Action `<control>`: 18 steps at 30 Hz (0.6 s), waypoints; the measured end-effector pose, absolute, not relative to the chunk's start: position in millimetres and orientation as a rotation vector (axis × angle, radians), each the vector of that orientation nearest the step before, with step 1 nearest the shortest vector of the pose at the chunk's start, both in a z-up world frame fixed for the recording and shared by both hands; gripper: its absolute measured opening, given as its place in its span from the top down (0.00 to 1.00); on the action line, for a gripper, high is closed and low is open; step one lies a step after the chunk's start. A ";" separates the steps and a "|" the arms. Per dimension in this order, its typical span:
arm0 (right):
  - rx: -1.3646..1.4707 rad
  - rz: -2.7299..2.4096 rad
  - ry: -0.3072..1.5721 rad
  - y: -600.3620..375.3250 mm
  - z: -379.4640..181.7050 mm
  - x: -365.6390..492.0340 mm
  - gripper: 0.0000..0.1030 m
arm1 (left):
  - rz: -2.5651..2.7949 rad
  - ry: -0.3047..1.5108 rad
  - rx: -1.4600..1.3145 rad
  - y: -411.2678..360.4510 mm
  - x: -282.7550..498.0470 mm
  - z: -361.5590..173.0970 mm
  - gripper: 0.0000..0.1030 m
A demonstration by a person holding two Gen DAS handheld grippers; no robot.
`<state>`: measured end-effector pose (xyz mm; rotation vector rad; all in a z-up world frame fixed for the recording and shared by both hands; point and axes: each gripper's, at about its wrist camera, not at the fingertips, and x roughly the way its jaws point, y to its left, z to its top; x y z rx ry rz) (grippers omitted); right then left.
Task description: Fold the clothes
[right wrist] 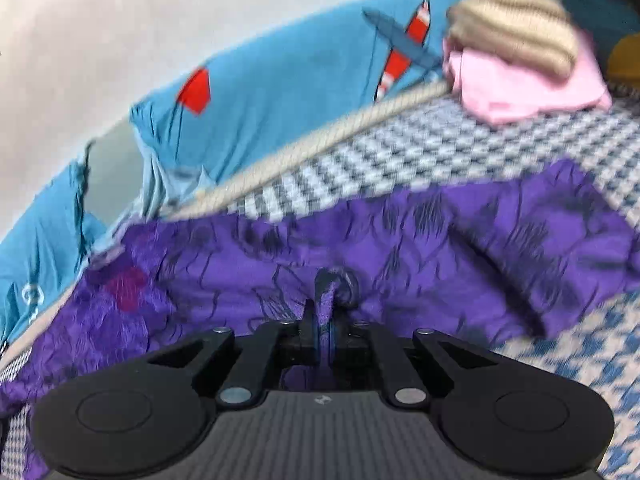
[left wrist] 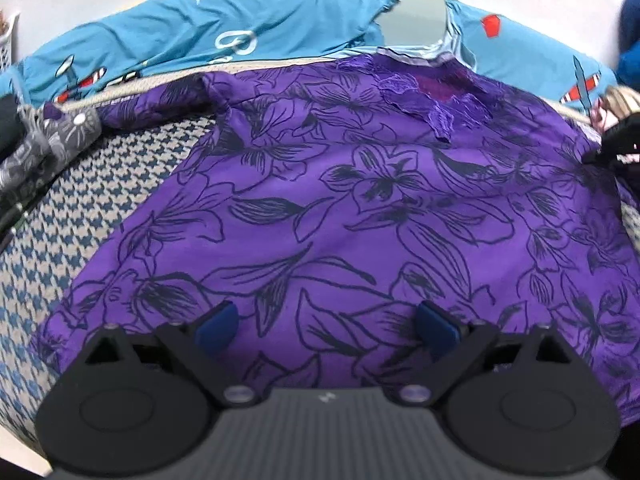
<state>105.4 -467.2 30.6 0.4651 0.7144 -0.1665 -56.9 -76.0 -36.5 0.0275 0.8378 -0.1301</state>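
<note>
Your right gripper (right wrist: 323,326) pinching purple floral garment (right wrist: 400,240) | your left gripper (left wrist: 326,322) spread wide above garment | pink cloth (right wrist: 520,88) beyond garment

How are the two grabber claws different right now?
The left gripper has its blue-tipped fingers spread wide apart, while the right gripper is squeezed shut.
The left gripper holds nothing and is over the flat purple flowered garment; the right gripper pinches a bunched fold of that garment.
Both are black and point down at the same purple cloth, which lies on a checked cover.
</note>
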 end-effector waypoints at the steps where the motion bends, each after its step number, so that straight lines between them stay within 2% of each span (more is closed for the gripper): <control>1: 0.472 -0.163 0.717 -466.8 30.7 103.2 0.91 | -0.129 0.836 0.030 -75.8 -57.7 -36.1 0.07; 3: 0.506 -0.164 0.723 -468.1 31.9 95.6 0.77 | -0.116 0.833 0.026 -73.3 -58.4 -35.5 0.07; 4: 0.520 -0.166 0.728 -469.3 32.3 91.1 0.75 | -0.107 0.831 0.023 -71.6 -58.6 -35.0 0.07; 18: 0.484 -0.093 0.788 -454.1 44.7 3.4 0.68 | -0.067 0.812 0.022 -60.6 -64.4 -30.7 0.07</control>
